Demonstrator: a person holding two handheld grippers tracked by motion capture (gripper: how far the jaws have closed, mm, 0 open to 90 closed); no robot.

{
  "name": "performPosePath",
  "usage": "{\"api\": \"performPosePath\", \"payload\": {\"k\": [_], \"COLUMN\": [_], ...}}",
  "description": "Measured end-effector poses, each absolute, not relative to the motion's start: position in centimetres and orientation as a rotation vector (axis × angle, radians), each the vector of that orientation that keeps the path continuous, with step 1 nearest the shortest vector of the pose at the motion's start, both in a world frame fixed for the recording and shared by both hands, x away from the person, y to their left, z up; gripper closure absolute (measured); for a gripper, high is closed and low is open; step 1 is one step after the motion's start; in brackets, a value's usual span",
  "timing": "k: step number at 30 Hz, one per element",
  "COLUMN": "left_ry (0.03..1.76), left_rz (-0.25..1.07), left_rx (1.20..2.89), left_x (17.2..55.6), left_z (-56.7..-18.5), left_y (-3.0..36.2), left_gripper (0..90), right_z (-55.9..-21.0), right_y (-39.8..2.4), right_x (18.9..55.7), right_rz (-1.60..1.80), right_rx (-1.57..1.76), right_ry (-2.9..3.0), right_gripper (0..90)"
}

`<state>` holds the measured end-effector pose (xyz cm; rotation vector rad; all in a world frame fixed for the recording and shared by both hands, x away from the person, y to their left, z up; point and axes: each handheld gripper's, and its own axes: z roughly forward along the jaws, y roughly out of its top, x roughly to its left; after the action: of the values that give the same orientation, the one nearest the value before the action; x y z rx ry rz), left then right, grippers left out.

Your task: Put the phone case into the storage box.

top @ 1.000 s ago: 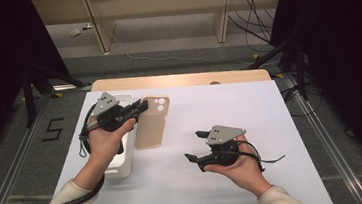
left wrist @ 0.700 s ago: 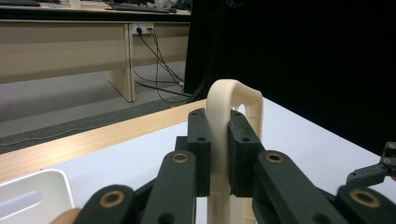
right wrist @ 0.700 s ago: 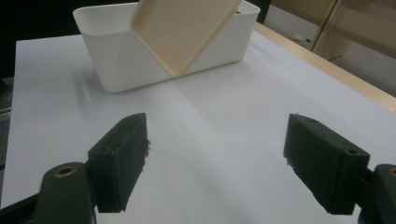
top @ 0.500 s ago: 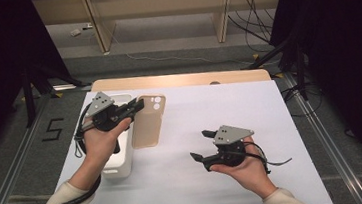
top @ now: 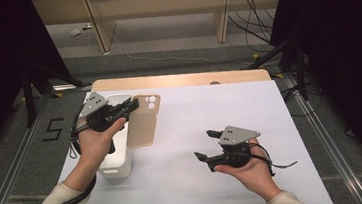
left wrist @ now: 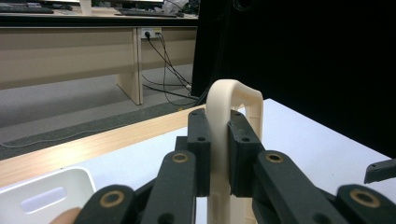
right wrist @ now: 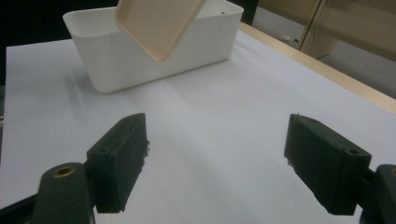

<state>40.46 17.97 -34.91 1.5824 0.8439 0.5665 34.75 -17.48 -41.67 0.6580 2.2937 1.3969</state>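
Note:
A beige phone case [top: 143,120] hangs edge-on in the air beside a white bin [top: 117,163] at the table's left. My left gripper [top: 131,105] is shut on the case's upper edge, near the camera cut-out. In the left gripper view the pads [left wrist: 200,140] clamp the case's thin rim [left wrist: 219,107]. My right gripper [top: 203,144] is held low over the white table at the right, open with nothing between its jaws. In the right gripper view its open jaws [right wrist: 219,163] face the bin [right wrist: 140,60], with the case [right wrist: 159,23] tilted in front of it.
The white tabletop [top: 210,109] has a wooden strip [top: 182,79] along its far edge. Grey floor, desk legs and cables lie beyond it. The tip of the right gripper [left wrist: 380,170] shows at the right edge of the left gripper view.
The left gripper has drifted a little left with the phone case. The right hand has shifted slightly right, its jaws still open.

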Motion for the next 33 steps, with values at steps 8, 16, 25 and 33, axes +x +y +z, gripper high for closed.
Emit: {"api": "performPosePath", "payload": {"k": [8, 16, 25, 33], "left_ry": [0.84, 0.836, 0.838, 0.852], "left_rz": [0.578, 0.593, 0.6, 0.607], "left_rx": [1.579, 1.576, 1.567, 1.562], "left_x": [40.5, 40.5, 40.5, 40.5], "left_z": [-34.7, -34.4, -34.2, -34.1], "left_y": [18.4, 18.9, 19.6, 20.1], "left_gripper": [81.3, 81.3, 81.3, 81.3], "right_z": [-41.6, -41.6, -41.7, -41.9], "right_y": [-18.0, -18.5, -18.9, -19.1], "right_x": [34.5, 34.5, 34.4, 34.2], "right_rz": [1.401, 1.403, 1.404, 1.417], "right_rx": [0.675, 0.685, 0.695, 0.716], "right_ry": [2.283, 2.264, 2.254, 2.227], "right_gripper": [22.0, 21.8, 21.6, 21.5]}}
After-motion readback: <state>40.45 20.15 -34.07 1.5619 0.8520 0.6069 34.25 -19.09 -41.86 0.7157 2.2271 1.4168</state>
